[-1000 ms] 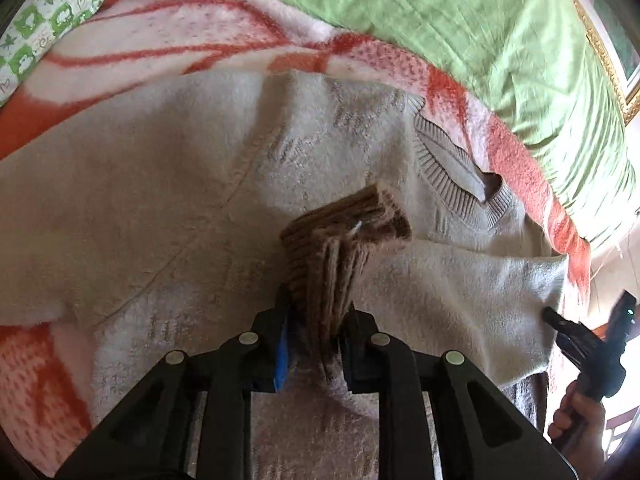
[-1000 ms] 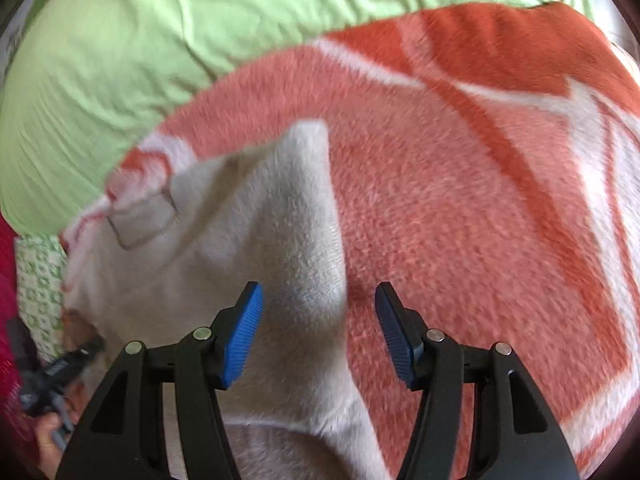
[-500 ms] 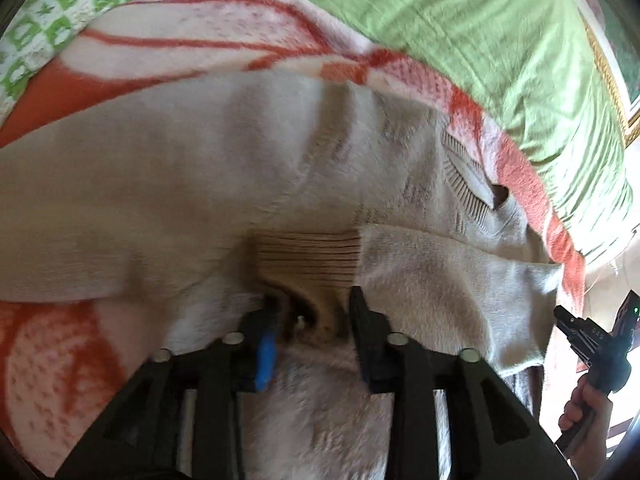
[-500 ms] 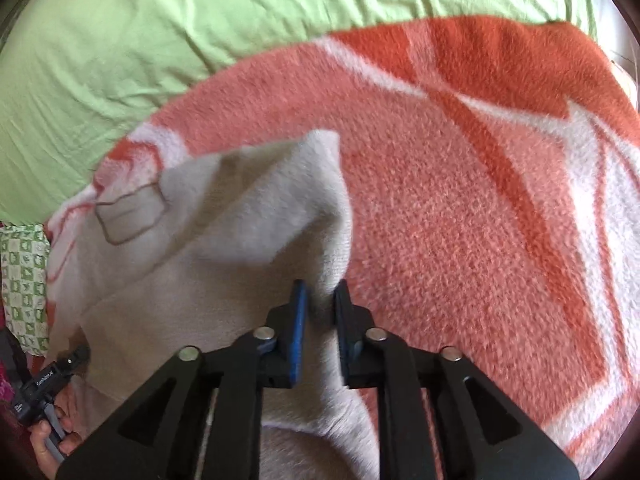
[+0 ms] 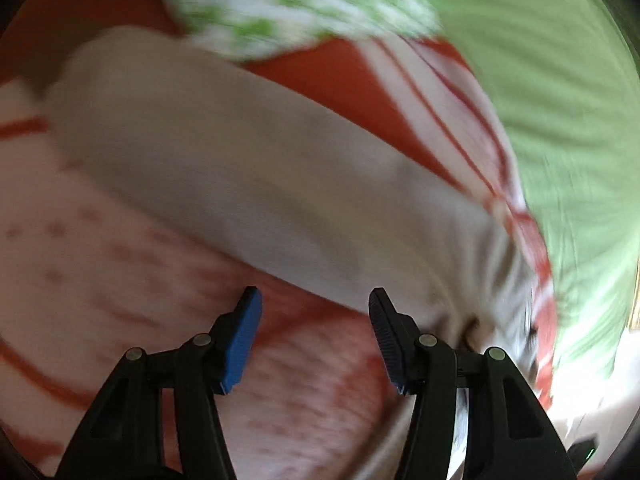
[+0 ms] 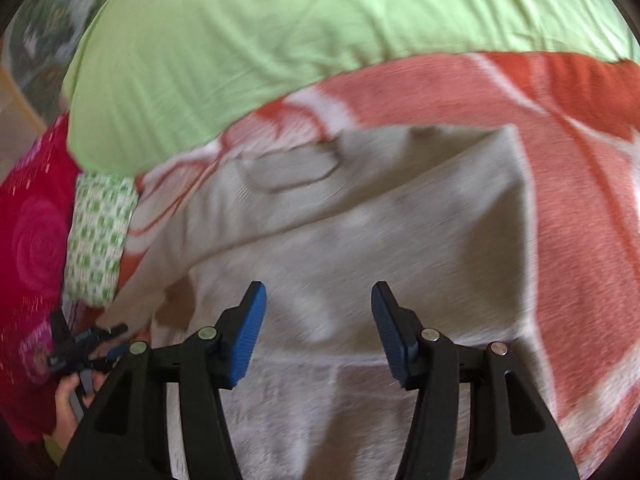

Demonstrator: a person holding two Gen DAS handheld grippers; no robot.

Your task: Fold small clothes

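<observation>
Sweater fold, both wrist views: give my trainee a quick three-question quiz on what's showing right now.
1. True or false: the right gripper is clamped on the sweater.
2. What does the sweater lie on? A) bare wood B) orange-and-white blanket C) green sheet
3. What is between the left gripper's fingers?

Key:
1. False; its jaws stand apart, having just been opening, with the sweater below them.
2. B.
3. Nothing held; its jaws have just been opening, over the blanket, with the sweater beyond.
</observation>
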